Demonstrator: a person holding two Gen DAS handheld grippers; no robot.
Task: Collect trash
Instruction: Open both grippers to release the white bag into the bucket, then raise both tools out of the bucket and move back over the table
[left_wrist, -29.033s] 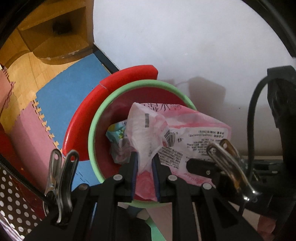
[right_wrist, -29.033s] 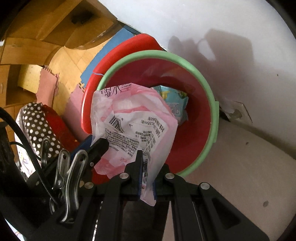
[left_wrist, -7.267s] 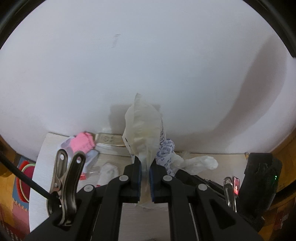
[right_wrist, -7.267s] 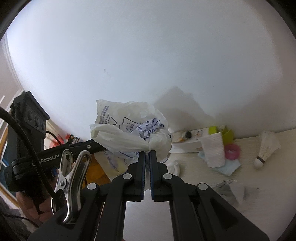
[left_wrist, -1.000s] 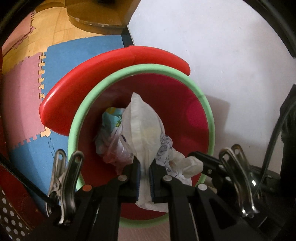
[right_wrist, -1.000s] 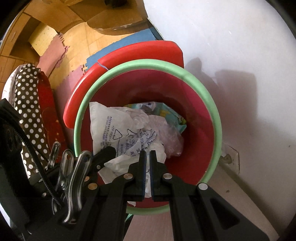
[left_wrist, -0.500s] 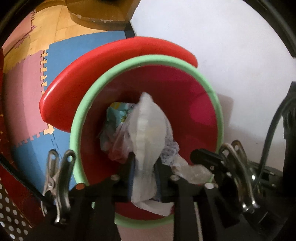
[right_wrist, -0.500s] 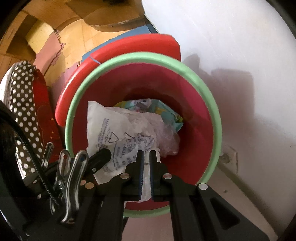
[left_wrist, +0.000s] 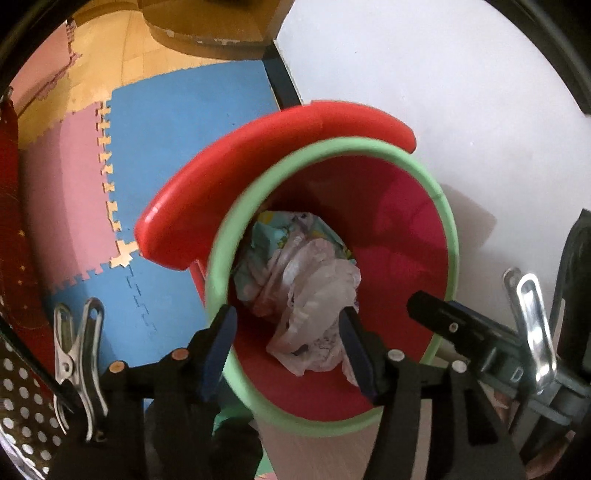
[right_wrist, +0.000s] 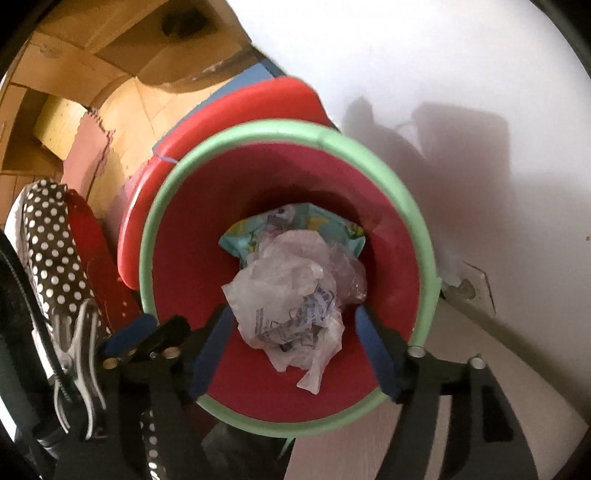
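A red bin with a green rim (left_wrist: 448, 229) stands below both grippers. A crumpled white plastic bag (left_wrist: 317, 306) lies loose inside it on a teal wrapper (left_wrist: 273, 236). My left gripper (left_wrist: 286, 347) hangs over the bin's near rim. Its jaws are opening, and the bag sits below them without touching either pad. In the right wrist view the same bag (right_wrist: 288, 306) and the teal wrapper (right_wrist: 325, 225) rest in the bin (right_wrist: 421, 236). The right gripper (right_wrist: 293, 350) is also opening above them, its blue pads clear of the bag.
The bin's red lid (left_wrist: 258, 155) stands open behind the rim. Blue and pink foam mats (left_wrist: 177, 129) cover the floor to the left. A white wall (left_wrist: 443, 92) rises on the right, with a socket (right_wrist: 469, 288) low on it. Polka-dot fabric (right_wrist: 48, 236) lies at the left.
Both grippers went from shut on the white bag to wide apart. The bag dropped out of the pads and now lies in the bin.
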